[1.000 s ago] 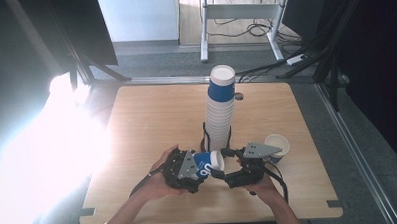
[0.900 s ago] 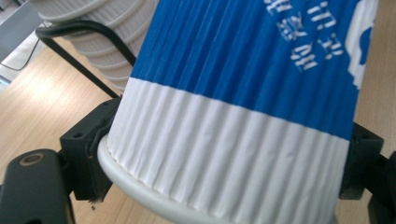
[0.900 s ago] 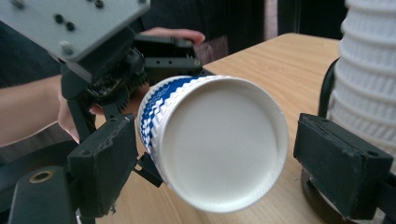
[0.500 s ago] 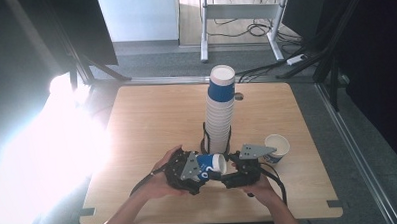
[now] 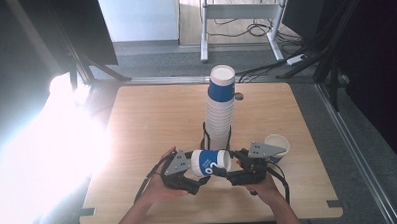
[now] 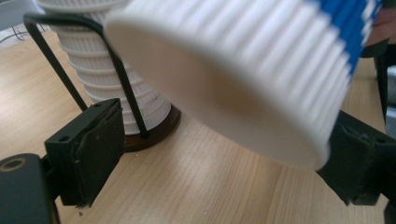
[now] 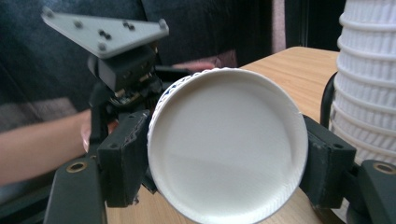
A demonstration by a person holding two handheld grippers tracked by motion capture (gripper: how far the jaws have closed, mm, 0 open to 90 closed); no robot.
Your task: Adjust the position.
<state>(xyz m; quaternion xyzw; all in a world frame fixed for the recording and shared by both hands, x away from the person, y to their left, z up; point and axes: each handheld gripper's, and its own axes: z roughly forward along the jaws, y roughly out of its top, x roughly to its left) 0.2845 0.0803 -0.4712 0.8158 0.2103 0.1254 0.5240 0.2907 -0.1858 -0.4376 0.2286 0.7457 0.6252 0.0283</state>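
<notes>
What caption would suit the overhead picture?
Two hand-held grippers hold a blue-and-white paper cup sideways before a tall cup stack.

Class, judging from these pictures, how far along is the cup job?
Done, apparently: one cup stands alone right of the tall stack. In hand: a blue-and-white cup lies sideways between the left gripper and right gripper. Left: many cups remain stacked in the wire holder.

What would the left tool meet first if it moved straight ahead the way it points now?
Most likely the paper cup lying sideways between the two tools: in the left gripper view it sits right ahead, over the left tool. Behind it stands the cup stack, though depth is unclear.
</notes>
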